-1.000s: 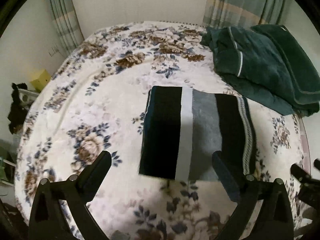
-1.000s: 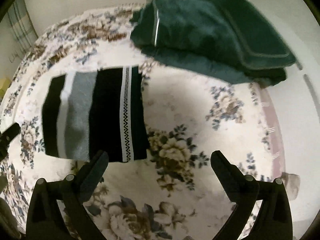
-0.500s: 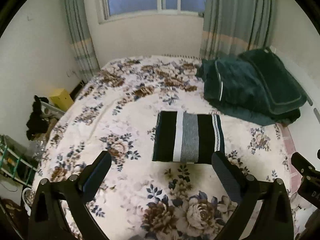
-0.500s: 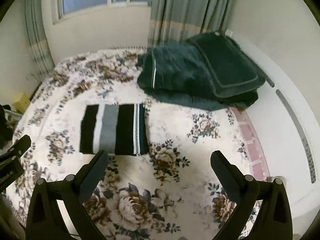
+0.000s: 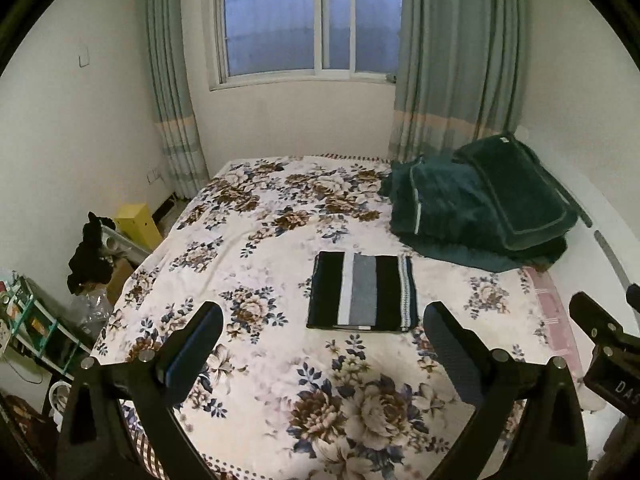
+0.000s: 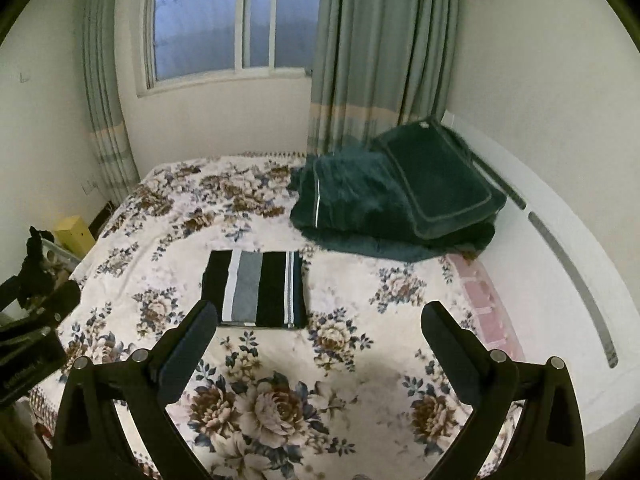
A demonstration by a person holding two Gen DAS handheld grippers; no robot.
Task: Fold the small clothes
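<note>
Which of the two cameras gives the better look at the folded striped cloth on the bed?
The left wrist view: the striped cloth lies central, whole, between the fingers. The right wrist view shows the cloth whole too, but off to the left and skewed.

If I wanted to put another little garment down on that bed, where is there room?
Bare bedspread lies left of the folded striped garment, toward the window, and between it and the foot edge. The right side is crowded by the dark green blanket pile.
</note>
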